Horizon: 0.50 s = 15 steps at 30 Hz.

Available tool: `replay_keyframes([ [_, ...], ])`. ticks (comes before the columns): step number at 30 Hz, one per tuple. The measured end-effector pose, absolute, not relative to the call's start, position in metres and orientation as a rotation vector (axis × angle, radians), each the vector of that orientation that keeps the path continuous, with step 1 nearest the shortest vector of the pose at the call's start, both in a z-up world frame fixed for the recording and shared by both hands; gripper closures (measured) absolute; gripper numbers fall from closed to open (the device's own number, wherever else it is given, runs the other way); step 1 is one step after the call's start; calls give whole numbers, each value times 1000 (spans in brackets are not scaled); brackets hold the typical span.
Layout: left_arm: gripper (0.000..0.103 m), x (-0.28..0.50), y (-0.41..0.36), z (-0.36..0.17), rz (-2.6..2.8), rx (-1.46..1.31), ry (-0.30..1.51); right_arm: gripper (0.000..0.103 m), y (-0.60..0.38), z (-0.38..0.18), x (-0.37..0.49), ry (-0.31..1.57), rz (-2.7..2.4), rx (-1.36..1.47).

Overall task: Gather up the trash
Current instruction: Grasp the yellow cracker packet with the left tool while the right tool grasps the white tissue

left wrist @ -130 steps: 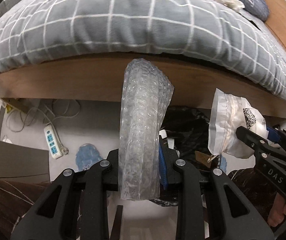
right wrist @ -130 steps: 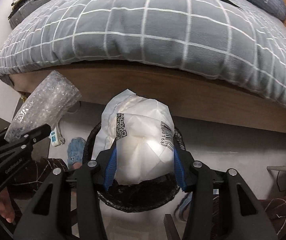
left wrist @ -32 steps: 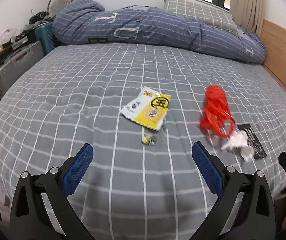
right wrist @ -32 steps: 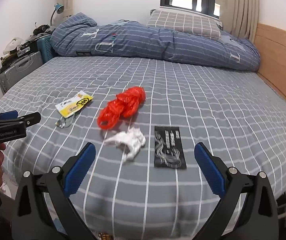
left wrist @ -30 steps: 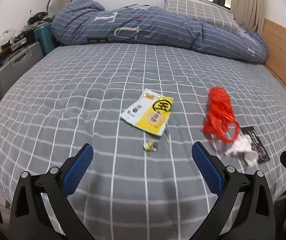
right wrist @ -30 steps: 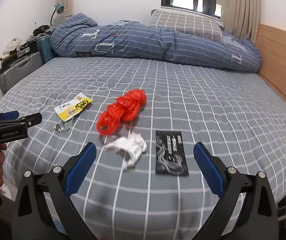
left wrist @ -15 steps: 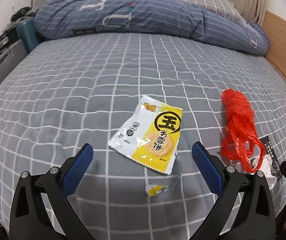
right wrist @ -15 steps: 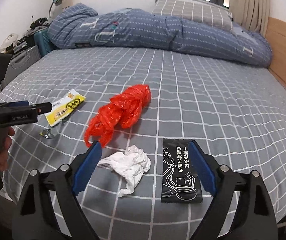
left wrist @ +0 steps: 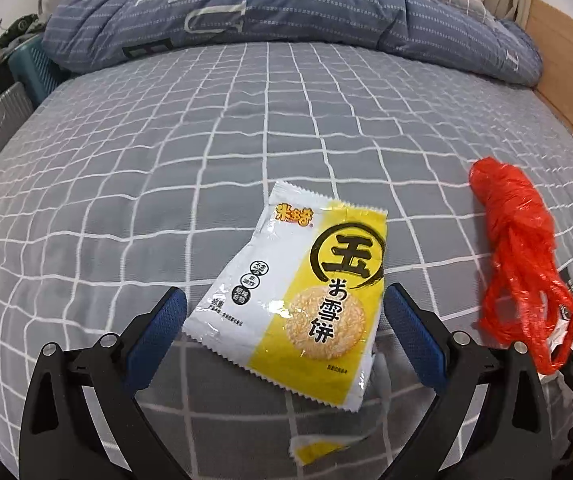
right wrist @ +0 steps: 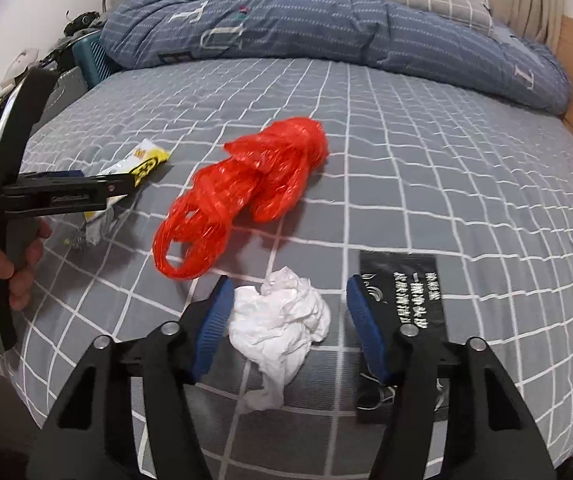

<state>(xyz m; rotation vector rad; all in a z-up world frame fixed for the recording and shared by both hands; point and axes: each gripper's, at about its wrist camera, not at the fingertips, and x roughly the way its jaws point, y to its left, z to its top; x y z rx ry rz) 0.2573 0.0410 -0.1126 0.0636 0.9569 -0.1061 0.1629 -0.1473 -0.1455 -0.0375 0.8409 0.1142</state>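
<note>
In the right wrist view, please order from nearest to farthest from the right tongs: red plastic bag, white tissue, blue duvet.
1. white tissue, between the right tongs
2. red plastic bag, ahead, slightly left
3. blue duvet, at the far bed end

light: soft, even, bright | shadows: faint | glare: wrapper (left wrist: 298, 284) sheen | blur: slight | edges: fisheye bend, dark corners
</note>
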Motion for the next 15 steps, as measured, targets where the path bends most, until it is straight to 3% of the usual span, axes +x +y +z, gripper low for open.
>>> replay_keyframes([
  [10, 20, 264, 40, -127, -105, 65, 987, 72, -142, -156, 168, 878, 130, -37],
  [15, 35, 264, 44, -128, -95, 52, 984, 84, -144, -162, 169, 895, 129, -27],
])
